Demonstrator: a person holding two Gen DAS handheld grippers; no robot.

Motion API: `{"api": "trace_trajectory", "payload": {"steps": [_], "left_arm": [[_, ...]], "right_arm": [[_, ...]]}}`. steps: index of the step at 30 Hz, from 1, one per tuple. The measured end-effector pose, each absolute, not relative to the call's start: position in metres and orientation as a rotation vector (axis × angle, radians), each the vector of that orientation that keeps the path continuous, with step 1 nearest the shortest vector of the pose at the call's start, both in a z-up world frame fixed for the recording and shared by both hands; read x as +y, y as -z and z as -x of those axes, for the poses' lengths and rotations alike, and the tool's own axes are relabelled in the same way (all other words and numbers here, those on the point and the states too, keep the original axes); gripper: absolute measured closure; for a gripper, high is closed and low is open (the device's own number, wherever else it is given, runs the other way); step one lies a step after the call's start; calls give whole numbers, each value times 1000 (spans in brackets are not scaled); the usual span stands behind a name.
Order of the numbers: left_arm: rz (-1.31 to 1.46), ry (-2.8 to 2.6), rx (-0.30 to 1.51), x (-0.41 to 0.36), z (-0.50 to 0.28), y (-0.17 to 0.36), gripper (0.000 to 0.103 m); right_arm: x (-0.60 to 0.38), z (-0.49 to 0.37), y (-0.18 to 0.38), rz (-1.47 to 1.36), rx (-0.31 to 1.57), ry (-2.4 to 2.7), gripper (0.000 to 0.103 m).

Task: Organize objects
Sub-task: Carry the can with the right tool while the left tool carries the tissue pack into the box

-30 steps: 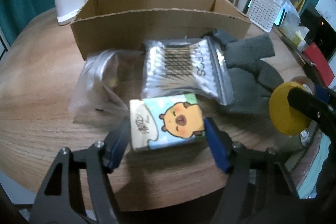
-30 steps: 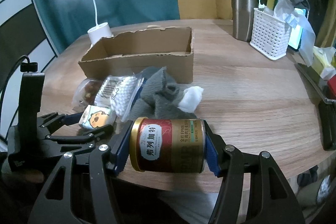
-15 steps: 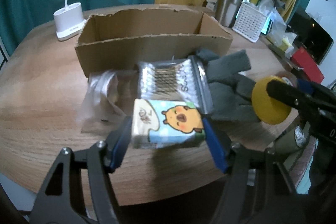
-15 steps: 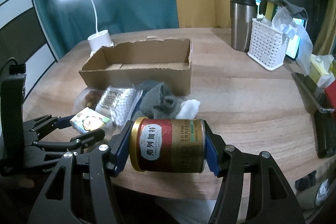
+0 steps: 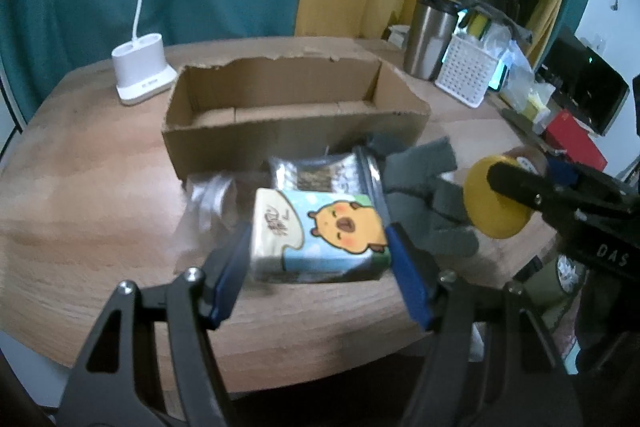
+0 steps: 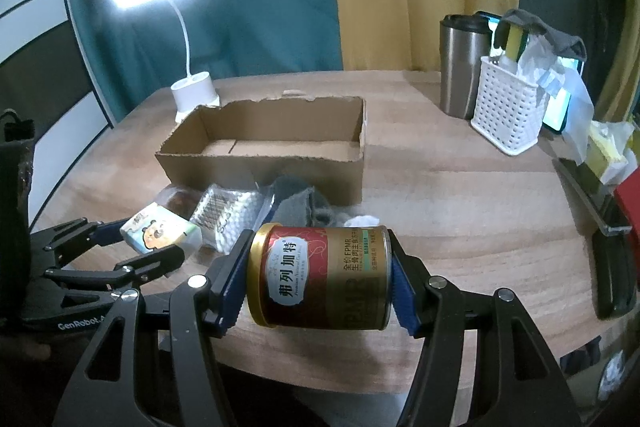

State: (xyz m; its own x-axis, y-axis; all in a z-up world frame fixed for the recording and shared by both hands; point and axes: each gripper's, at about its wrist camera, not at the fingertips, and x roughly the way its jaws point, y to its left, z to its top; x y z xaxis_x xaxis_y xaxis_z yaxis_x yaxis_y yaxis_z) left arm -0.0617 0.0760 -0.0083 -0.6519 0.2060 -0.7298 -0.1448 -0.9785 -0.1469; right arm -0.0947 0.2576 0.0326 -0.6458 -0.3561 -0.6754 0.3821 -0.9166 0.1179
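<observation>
My left gripper (image 5: 320,259) is shut on a tissue pack (image 5: 320,235) with a cartoon capybara and holds it above the table's near edge. It also shows in the right wrist view (image 6: 160,233). My right gripper (image 6: 320,279) is shut on a red and gold can (image 6: 320,277), held on its side above the table; its yellow end (image 5: 496,205) shows in the left wrist view. An empty open cardboard box (image 5: 292,111) stands beyond, also in the right wrist view (image 6: 272,151). A bag of cotton swabs (image 5: 320,173), a clear bag (image 5: 208,199) and grey gloves (image 5: 424,187) lie before it.
A white lamp base (image 5: 142,69) stands left of the box. A steel tumbler (image 6: 462,65) and a white basket (image 6: 508,109) with sponges stand at the back right. A red box (image 5: 576,143) and dark items lie along the right edge of the round wooden table (image 6: 460,203).
Both grippers have risen and drawn back with their loads. The tissue pack has left the table, and the inside of the box has come into view.
</observation>
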Motion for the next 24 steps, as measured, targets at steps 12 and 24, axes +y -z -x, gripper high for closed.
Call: {"api": "trace_trajectory", "payload": {"steps": [12,24], "left_arm": [[1137,-2716,-117,72,75,-12,35],[1113,-2724,-121,68,92,-21,35]], "right_arm": [[254,108,-43,-1007,63,2533,39],[249,126,-53,-991,68,2537,39]]}}
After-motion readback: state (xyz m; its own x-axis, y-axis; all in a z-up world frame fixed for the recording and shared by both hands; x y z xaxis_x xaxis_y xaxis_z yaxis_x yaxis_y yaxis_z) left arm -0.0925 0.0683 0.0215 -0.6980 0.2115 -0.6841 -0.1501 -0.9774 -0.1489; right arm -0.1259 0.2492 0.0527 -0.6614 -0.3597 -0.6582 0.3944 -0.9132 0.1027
